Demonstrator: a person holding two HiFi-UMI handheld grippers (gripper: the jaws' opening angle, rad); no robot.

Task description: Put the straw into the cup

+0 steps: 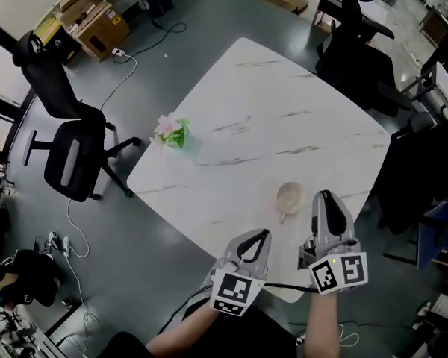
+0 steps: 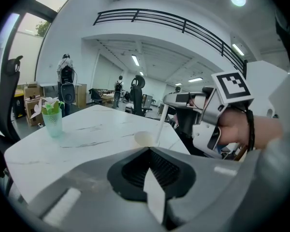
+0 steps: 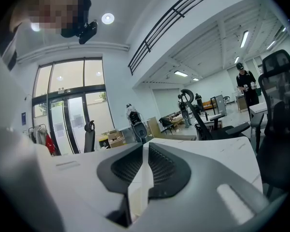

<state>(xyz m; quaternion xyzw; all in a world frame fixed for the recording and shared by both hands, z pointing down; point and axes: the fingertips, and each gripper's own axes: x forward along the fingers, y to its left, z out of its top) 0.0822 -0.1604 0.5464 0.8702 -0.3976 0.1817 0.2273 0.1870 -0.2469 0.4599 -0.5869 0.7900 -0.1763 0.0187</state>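
A pale round cup [image 1: 290,198] stands near the front edge of the white marble table [image 1: 284,118]. My right gripper [image 1: 325,197] hovers just right of the cup and is shut on a white straw [image 2: 161,124]. In the left gripper view the straw hangs upright from that gripper's tips [image 2: 171,99] down to the right rim of the cup [image 2: 145,139]. I cannot tell whether its lower end is inside. In the right gripper view the straw [image 3: 139,187] shows as a white strip between the pads. My left gripper [image 1: 263,233] sits shut and empty, left of and nearer than the cup.
A small green pot of pink flowers [image 1: 173,133] stands near the table's left edge. Black office chairs [image 1: 67,148] [image 1: 358,51] flank the table. Cardboard boxes [image 1: 97,24] and cables lie on the floor. People stand far off in the room [image 2: 65,76].
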